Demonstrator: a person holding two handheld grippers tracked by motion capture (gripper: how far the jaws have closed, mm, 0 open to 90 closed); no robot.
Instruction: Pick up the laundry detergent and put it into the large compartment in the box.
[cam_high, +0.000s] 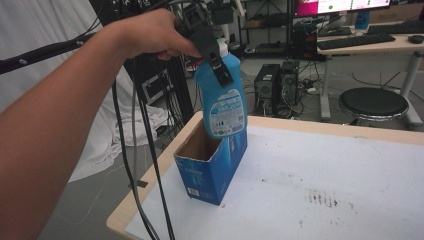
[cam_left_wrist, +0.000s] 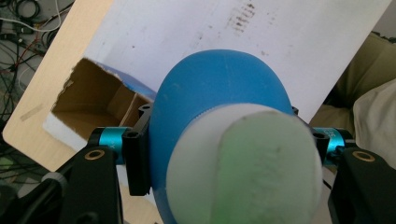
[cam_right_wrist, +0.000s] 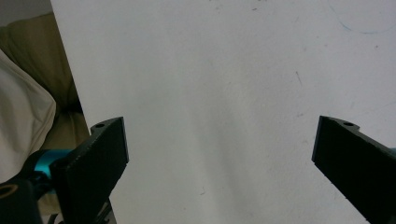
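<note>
— Blue what, exactly?
— Blue plastic bottle (cam_high: 222, 100) with a white cap, clamped near its top by the left hand-held gripper (cam_high: 216, 57), hanging upright just above an open blue cardboard box (cam_high: 210, 170) on the white-covered counter (cam_high: 325, 185).
— And the right hand-held gripper (cam_right_wrist: 219, 158)?
— Jaws wide apart, holding nothing, over the counter.

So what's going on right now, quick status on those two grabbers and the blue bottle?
Left gripper shut on blue bottle, hanging over open blue box. Right gripper open over white table. Nothing between bottle and box opening.
</note>
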